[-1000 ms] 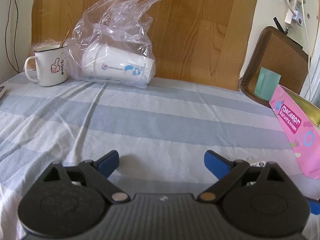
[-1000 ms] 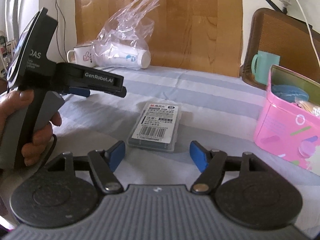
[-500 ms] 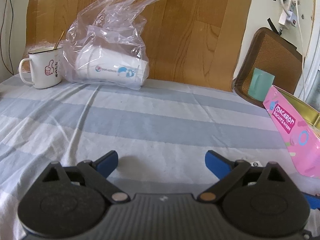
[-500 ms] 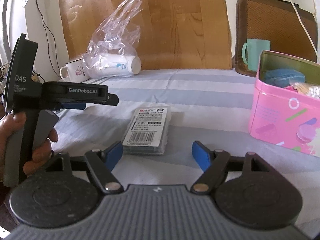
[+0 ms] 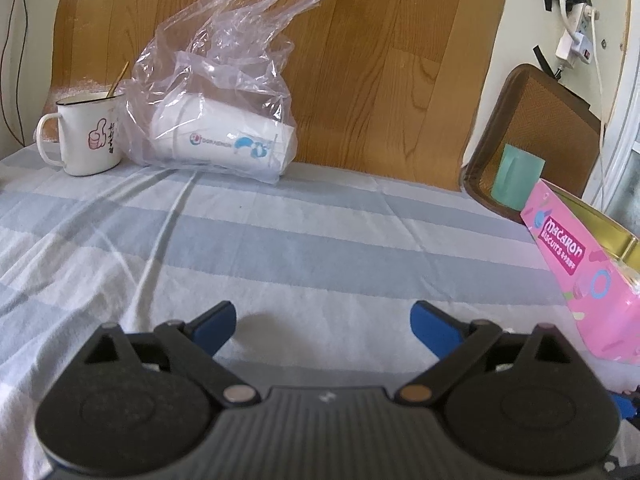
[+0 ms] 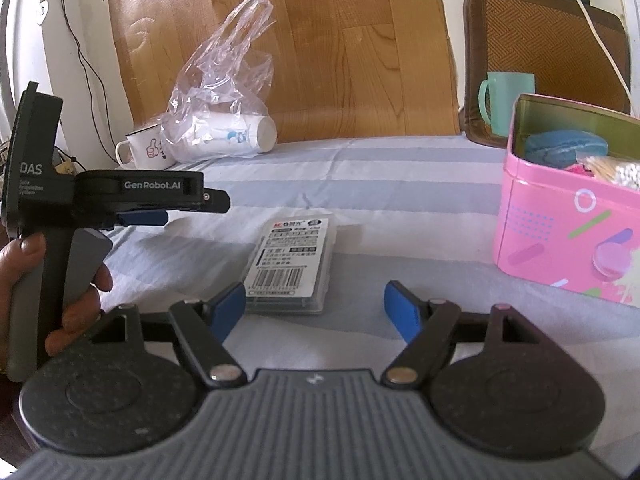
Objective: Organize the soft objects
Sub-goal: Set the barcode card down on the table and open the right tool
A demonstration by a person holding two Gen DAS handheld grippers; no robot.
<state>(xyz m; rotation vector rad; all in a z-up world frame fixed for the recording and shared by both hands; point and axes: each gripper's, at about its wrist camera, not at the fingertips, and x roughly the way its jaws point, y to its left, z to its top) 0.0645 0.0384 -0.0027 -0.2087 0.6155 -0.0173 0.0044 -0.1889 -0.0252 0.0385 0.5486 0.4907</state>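
My right gripper (image 6: 314, 310) stands wide open and empty, pads clear of everything. Just ahead of it, slightly toward its left pad, a flat packet (image 6: 292, 264) lies on the striped cloth (image 6: 400, 176), long axis running away from me. My left gripper (image 5: 323, 324) (also spread, holding nothing) sits farther off. The pink tin (image 6: 560, 240) waits to the right.

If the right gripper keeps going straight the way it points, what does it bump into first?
Probably the flat labelled plastic box on the striped cloth, just ahead of the open right gripper. Depth is hard to judge.
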